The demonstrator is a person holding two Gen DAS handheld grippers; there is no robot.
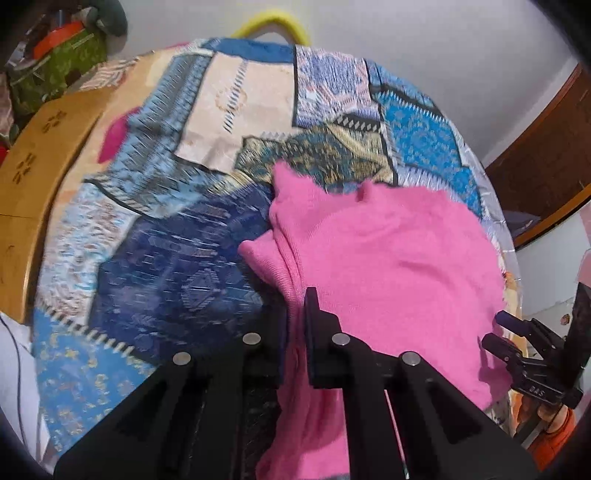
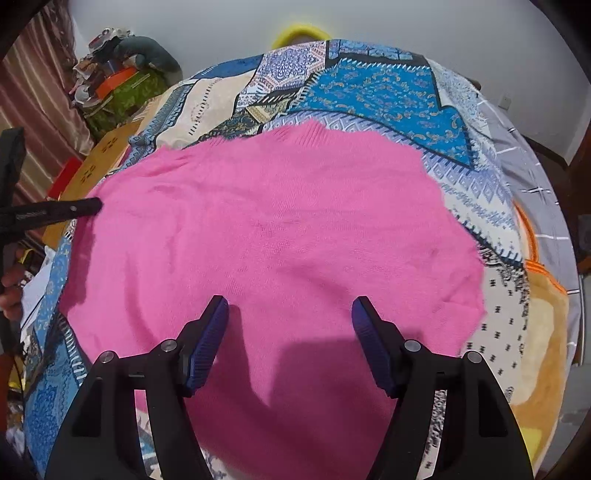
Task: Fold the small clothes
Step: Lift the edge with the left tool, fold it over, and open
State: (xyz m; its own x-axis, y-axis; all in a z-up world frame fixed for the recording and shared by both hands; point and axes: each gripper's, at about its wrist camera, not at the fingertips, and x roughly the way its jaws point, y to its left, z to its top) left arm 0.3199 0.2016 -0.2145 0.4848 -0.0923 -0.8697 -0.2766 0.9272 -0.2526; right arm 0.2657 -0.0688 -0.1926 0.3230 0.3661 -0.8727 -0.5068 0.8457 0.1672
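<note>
A pink knit garment [image 2: 280, 236] lies spread on a bed with a blue patchwork cover [image 2: 388, 88]. In the left wrist view the garment [image 1: 388, 258] is bunched along its left edge, and my left gripper [image 1: 295, 317] is shut on that edge, with pink cloth pinched between the fingers. My right gripper [image 2: 290, 317] is open and empty, its blue-padded fingers hovering just above the near part of the garment. The left gripper also shows at the garment's left edge in the right wrist view [image 2: 86, 206], and the right gripper shows at the far right of the left wrist view [image 1: 506, 332].
A wooden headboard [image 1: 40, 155] runs along the bed's left side, with cluttered boxes and green cloth [image 2: 122, 88] beyond it. A yellow hoop [image 1: 273, 22] sits at the far edge by the wall. A brown door frame [image 1: 546, 147] stands at the right.
</note>
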